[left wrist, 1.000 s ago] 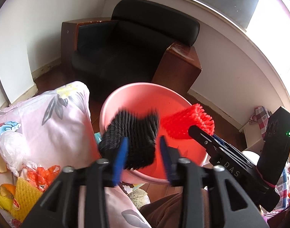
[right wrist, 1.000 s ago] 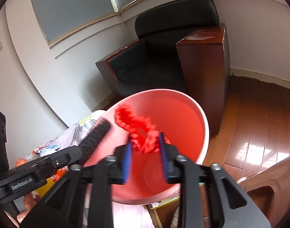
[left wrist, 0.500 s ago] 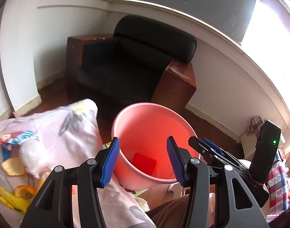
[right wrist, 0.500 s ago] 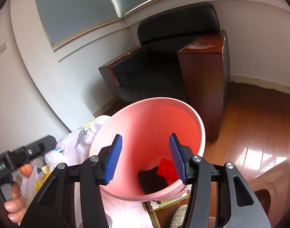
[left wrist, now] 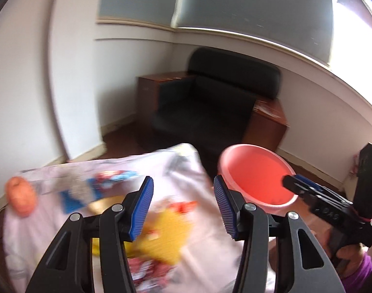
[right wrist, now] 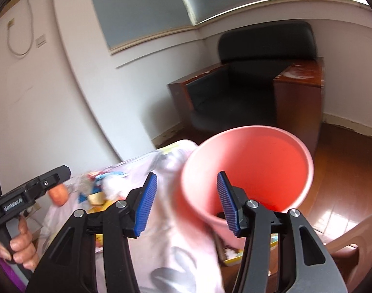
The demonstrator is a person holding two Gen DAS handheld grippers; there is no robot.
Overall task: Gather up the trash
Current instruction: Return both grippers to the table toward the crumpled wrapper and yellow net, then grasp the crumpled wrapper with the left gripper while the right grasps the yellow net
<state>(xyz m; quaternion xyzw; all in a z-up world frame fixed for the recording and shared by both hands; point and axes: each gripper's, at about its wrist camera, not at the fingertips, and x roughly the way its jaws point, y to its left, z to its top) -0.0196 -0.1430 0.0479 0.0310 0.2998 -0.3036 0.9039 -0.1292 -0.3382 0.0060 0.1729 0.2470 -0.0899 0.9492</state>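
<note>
Left hand-held gripper [left wrist: 183, 206]: jaws wide, nothing between
Right hand-held gripper [right wrist: 187, 201]: wide, empty
Pink bucket [right wrist: 305, 156]: beside worktop [left wrist: 205, 234]
Litter: blurred wrappers, orange fruit [left wrist: 21, 196]

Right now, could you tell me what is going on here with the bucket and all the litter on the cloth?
A person is clearing trash with a handheld tool in each hand. Both the left tool and the right tool are open and empty, their jaws having just been opening. The pink bucket stands by the floral cloth. Litter remains on the cloth: an orange fruit, a yellow foam net and wrappers, all blurred.
</note>
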